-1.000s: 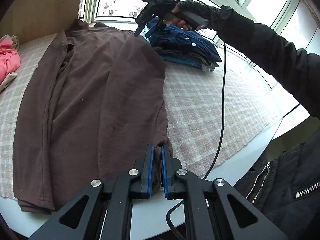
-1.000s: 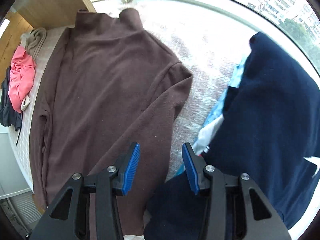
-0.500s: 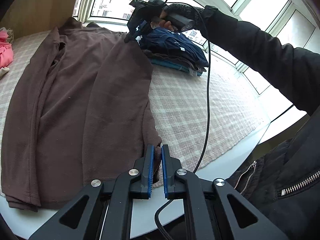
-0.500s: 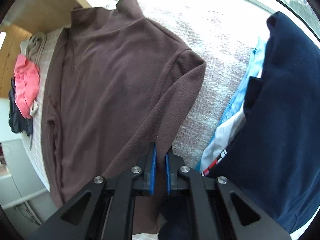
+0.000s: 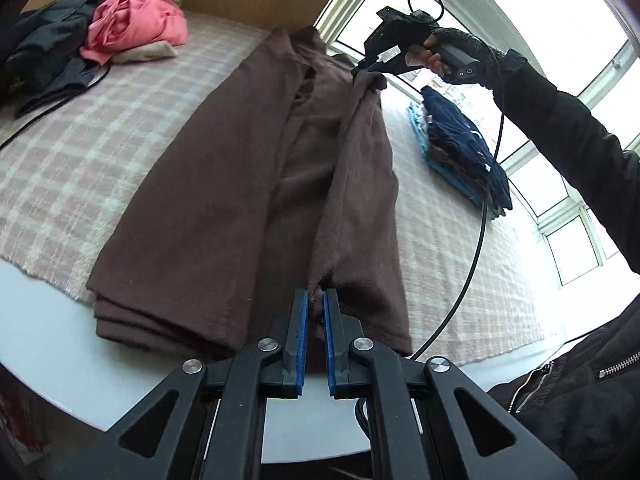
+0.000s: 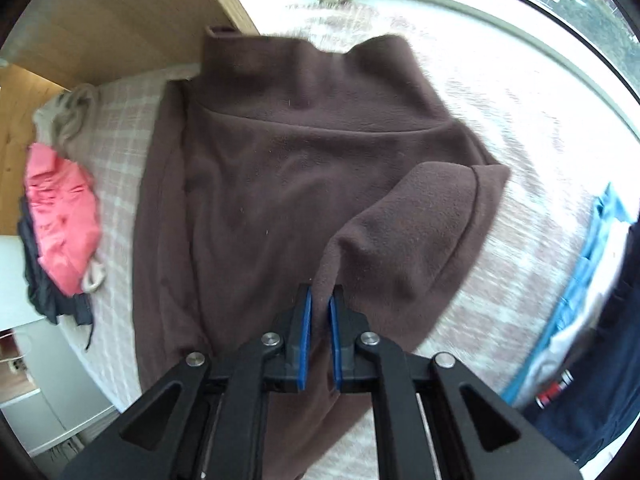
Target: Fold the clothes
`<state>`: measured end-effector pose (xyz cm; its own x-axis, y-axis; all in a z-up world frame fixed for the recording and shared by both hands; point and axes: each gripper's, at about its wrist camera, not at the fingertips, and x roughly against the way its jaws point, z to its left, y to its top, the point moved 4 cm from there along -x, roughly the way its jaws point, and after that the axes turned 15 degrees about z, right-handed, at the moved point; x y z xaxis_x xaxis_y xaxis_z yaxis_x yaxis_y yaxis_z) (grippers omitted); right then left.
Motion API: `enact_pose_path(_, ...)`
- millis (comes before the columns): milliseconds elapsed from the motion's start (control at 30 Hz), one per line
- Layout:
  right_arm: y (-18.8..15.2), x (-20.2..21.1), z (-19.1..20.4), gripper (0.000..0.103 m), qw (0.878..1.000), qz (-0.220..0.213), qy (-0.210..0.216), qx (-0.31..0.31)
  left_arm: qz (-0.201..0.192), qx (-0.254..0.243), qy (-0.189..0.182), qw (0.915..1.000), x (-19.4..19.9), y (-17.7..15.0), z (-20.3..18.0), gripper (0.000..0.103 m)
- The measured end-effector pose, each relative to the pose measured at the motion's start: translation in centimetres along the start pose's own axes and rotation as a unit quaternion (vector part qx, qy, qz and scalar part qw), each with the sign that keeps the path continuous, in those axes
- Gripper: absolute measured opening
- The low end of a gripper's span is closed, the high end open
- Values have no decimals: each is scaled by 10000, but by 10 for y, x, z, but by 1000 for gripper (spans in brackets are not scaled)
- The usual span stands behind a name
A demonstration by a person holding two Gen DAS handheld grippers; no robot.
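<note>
2 hand-held grippers pinch the brown fleece top (image 5: 224, 184): left hand-held gripper (image 5: 314, 312) clamps its hem, right hand-held gripper (image 6: 319, 312) clamps the shoulder edge, lifted w/ that side raised off the pink checked blanket (image 5: 72, 152); folded navy stack (image 5: 460, 148) nearby

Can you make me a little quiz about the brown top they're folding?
1. True or false: both grippers are shut on the brown fleece top.
2. What lies by the wooden wall: A) a pink crumpled garment B) a yellow towel?
3. Fill in: the folded navy clothes stack sits near the ____.

Key: 1 true: left gripper pinches the hem, right gripper the shoulder. 2 A. 3 window.
</note>
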<state>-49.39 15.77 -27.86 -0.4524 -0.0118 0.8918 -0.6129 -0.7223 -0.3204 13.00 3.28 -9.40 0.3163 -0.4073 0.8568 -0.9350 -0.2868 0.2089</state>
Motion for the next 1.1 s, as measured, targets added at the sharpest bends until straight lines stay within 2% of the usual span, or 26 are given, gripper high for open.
enact_pose_path(133, 8, 2, 11, 21, 9999, -127, 102, -10, 106, 135, 6, 9999, -8, -3, 14, 5)
enact_pose_path(267, 3, 39, 5, 22, 9971, -516, 563, -52, 301, -2, 69, 9995, -17, -10, 15, 4)
enact_pose_path(300, -1, 48, 2, 25, 9964, -615, 579, -25, 346, -46, 117, 9993, -20, -10, 15, 4)
enact_pose_path(400, -15, 66, -6, 37, 9961, -771, 414, 109, 473, -98, 60, 9988, -21, -10, 15, 4)
enact_pose_path(467, -19, 63, -11, 37, 9973, -691, 148, 186, 536, -122, 22, 9985, -18, -10, 15, 4)
enact_pose_path(567, -20, 51, -16, 37, 9986, -418, 61, 329, 632, -207, 110, 9977, -6, -8, 16, 1)
enact_pose_path(633, -23, 48, -19, 37, 9977, -532, -209, 361, 655, -342, 286, 9969, 4, -3, 14, 1)
enact_pose_path(733, -17, 55, -36, 37, 9947, -866, -544, 80, 658, -646, 445, 9947, 15, 14, 6, 1)
enact_pose_path(800, -8, 59, -48, 37, 9943, -981, -401, -127, 635, -865, 460, 9932, 15, 27, -1, 1)
enact_pose_path(867, 2, 54, -52, 38, 9959, -889, -121, -130, 642, -971, 429, 9923, 7, 35, -8, 1)
enact_pose_path(933, 11, 49, -54, 38, 9959, -878, -195, -133, 757, -1099, 309, 9906, -6, 43, -18, 1)
enact_pose_path(1000, 20, 49, -57, 38, 9942, -978, -399, -189, 843, -1178, 377, 9887, -20, 49, -26, 1)
enact_pose_path(1033, 24, 53, -61, 38, 9933, -1069, -336, -288, 877, -1207, 427, 9879, -25, 52, -29, 1)
enact_pose_path(1100, 28, 65, -61, 38, 9922, -1194, 64, -362, 922, -1211, 396, 9876, -31, 55, -31, 1)
